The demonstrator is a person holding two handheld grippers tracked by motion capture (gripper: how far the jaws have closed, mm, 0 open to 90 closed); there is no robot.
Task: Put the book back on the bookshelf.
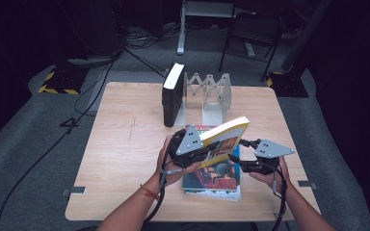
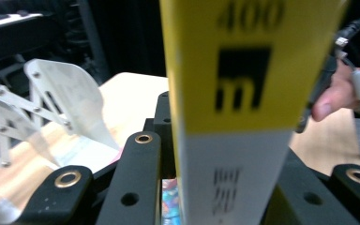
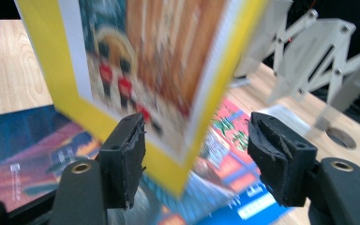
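The left claw [image 1: 207, 147] is gripping the yellow book [image 1: 226, 136] by its spine, lifting it off the stack [image 1: 214, 179] toward the rack [image 1: 207, 91], while the right claw [image 3: 194, 157] is standing open around its corner.

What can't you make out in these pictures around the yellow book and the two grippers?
- Yellow book, left gripper view: spine lettering blurred, top cut off by the edge.
- Stack of books, high view: how many lie there, partly covered by the yellow book.
- Right gripper, right gripper view: open jaws flank the book's corner; contact unclear.
- Black book, high view: title too small.
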